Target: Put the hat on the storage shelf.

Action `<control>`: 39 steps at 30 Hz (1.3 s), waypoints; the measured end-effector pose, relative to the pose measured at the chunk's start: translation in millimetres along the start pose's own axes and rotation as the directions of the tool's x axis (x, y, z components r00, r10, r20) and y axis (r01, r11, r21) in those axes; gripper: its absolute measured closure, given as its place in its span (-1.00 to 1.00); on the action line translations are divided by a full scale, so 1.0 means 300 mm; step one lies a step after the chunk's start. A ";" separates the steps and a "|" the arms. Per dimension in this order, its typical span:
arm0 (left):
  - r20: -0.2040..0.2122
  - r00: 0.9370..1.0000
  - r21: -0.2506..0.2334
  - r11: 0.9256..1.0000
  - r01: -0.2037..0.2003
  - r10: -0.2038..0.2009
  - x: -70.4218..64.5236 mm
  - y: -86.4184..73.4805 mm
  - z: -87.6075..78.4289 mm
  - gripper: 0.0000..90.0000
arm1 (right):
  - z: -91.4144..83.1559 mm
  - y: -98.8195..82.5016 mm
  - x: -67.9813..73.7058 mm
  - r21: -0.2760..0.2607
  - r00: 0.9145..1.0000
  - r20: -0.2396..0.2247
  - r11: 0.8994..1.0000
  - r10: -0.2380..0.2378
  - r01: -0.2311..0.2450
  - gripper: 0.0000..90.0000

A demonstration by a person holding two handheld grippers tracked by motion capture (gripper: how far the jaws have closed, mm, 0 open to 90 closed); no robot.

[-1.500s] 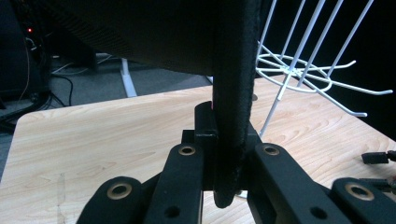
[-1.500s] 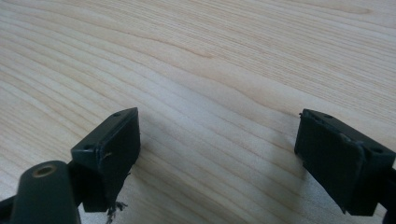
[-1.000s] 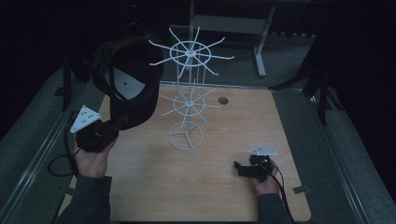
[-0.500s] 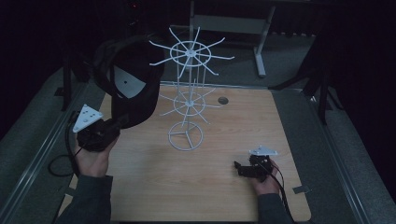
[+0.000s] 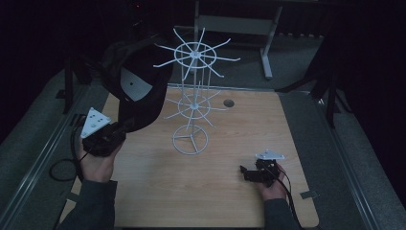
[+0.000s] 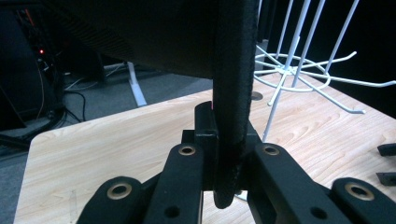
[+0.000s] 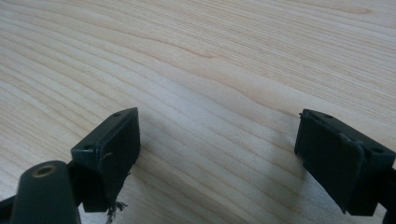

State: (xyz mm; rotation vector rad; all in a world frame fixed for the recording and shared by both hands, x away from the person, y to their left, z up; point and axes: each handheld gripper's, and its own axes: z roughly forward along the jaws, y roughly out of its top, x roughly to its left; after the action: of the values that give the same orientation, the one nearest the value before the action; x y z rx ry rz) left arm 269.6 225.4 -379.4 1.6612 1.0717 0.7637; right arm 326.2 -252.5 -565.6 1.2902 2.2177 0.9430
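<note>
Work in hand: hanging a black cap (image 5: 139, 91) on the white wire display rack (image 5: 192, 103) that stands mid-tabletop (image 5: 230, 191).
Left gripper (image 5: 112, 134): jaws closed on the cap's brim edge; in the left gripper view the dark padded edge (image 6: 231, 116) runs upright between them, pinched tight.
Cap position: held up in the air at the left of the rack, crown toward the upper ring of hooks, close beside the arms on that side; I cannot tell whether it touches one.
Right gripper (image 5: 253, 173): resting low over the tabletop at the near right, well apart from the rack; jaws wide apart with nothing between them, bare wood grain (image 7: 210, 93) showing in the gap.
Change over the last second: very little. The cap and left gripper sit in nearly the same place as a second ago, at most a slight shift; the right gripper has not moved.
Meaning for the task: a judgement only, but the carry looks paused or slowed for lining up, and the cap is not yet hung.
Next need: bring the cap's opening over a hook tip before loosening the grip.
</note>
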 end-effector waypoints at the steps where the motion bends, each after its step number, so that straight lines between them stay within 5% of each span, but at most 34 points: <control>1: 0.002 1.000 -0.001 1.000 -0.001 0.001 -0.001 0.000 0.000 0.92 | 0.000 0.000 0.000 0.001 1.000 0.000 1.000 0.002 -0.002 -0.69; 39: 0.000 0.995 0.026 0.995 -0.097 0.097 -0.024 -0.046 0.026 0.90 | 0.000 0.000 0.000 0.000 1.000 0.000 1.000 0.001 -0.001 -0.69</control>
State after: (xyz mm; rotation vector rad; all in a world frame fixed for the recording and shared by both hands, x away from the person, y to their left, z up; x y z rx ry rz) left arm 269.2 217.7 -394.8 1.7455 1.0118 0.8169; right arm 326.2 -252.5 -565.6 1.2912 2.2179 0.9433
